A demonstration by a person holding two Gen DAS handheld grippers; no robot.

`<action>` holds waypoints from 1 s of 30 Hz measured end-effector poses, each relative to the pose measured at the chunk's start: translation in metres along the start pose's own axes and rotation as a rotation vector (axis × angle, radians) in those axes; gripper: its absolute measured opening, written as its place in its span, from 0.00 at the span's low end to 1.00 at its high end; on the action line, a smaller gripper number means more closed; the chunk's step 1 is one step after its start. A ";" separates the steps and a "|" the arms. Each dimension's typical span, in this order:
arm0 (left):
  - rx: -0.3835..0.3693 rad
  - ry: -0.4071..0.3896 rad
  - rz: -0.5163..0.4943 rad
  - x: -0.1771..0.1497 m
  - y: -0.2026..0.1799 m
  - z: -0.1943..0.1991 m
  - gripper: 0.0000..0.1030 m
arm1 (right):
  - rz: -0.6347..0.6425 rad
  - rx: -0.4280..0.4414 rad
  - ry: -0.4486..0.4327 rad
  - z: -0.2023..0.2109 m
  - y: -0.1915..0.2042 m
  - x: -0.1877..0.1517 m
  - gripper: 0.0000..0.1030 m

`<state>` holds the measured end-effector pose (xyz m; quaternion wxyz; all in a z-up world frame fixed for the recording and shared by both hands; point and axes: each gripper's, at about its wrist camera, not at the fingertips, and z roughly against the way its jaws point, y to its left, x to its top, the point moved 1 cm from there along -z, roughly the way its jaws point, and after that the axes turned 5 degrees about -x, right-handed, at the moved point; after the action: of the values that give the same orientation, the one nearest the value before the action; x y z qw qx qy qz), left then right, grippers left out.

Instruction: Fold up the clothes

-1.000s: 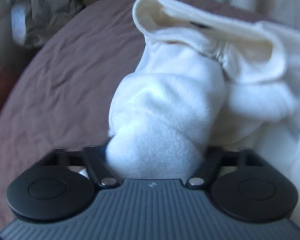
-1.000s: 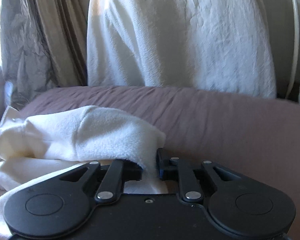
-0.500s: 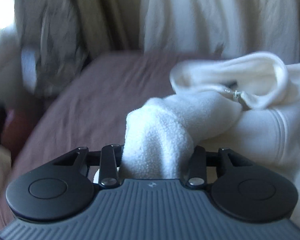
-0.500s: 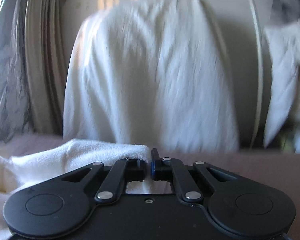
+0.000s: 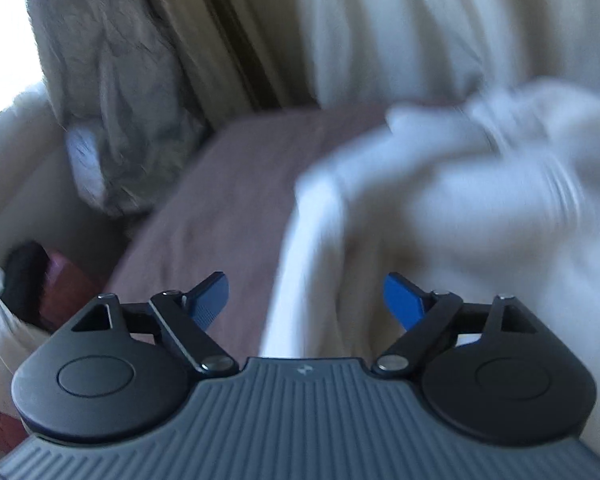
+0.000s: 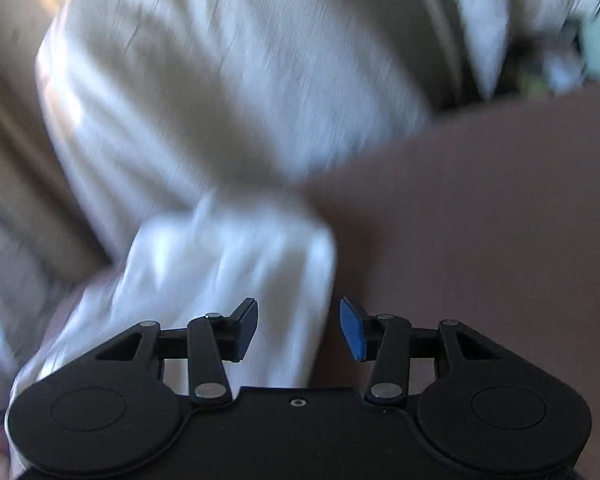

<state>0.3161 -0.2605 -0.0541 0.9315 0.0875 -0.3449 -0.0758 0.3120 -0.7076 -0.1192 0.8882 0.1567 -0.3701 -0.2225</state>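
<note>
**Both tongs spread, garment loose on the bed**

Left tongs (image 5: 305, 300): spread wide, blue pads well apart, nothing held. White fleece garment (image 5: 440, 208) lies bunched on the brown bed sheet (image 5: 228, 200), right of centre, its near edge running down between the pads; blurred, so contact cannot be told.

Right tongs (image 6: 298, 328): parted, gap moderate, gripping nothing. Garment (image 6: 228, 272) sits left of centre, its right fold passing just past the left pad. Bare sheet (image 6: 480, 220) to the right.

Far side: white pillow (image 6: 220, 80), grey crumpled bedding (image 5: 108, 92) far left. Both views motion-blurred.
</note>
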 end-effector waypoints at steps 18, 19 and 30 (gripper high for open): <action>-0.018 0.141 -0.016 -0.124 0.011 0.020 0.15 | 0.161 0.389 0.272 0.071 0.043 -0.114 0.64; 0.048 0.087 -0.018 -0.118 0.023 0.030 0.15 | 0.180 0.393 0.272 0.074 0.049 -0.116 0.64; 0.219 -0.004 0.315 -0.078 0.119 0.035 0.59 | 0.431 0.307 0.272 0.090 0.085 -0.150 0.64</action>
<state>0.2440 -0.1331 -0.0510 0.9162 0.1330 -0.3622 0.1087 0.1759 -0.5691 -0.1087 0.9224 0.2352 -0.3017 0.0529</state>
